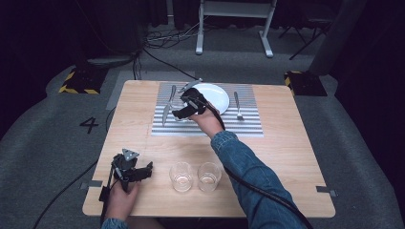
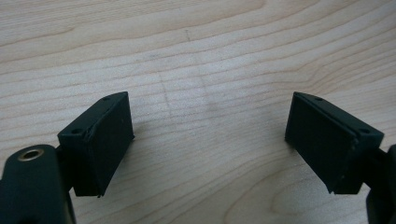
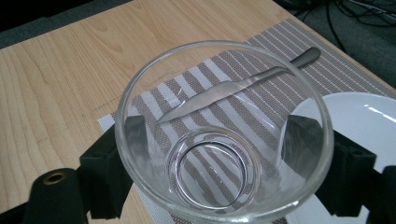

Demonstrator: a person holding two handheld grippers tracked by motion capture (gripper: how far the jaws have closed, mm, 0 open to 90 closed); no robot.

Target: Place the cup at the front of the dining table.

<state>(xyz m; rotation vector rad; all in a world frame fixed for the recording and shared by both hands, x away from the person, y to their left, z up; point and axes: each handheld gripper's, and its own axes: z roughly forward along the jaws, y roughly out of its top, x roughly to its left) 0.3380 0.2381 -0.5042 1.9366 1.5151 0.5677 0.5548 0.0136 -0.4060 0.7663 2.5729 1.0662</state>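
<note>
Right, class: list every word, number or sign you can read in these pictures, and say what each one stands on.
"4": a dark numeral on the grey floor, left of the table.
Nothing readable shows on the glass, plate, placemat or cutlery.

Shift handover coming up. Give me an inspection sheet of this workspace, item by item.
Surface: wooden table with a striped placemat at its far middle.
Job's things: white plate, knife, fork on the mat; two empty glasses near the front edge.
Clutter: nothing seen.
Grippers: right gripper clamps a third glass over the mat; left gripper open above bare wood.
Cables: one trails from each gripper.
Surroundings: grey floor, white stand, hazard-striped blocks.
</note>
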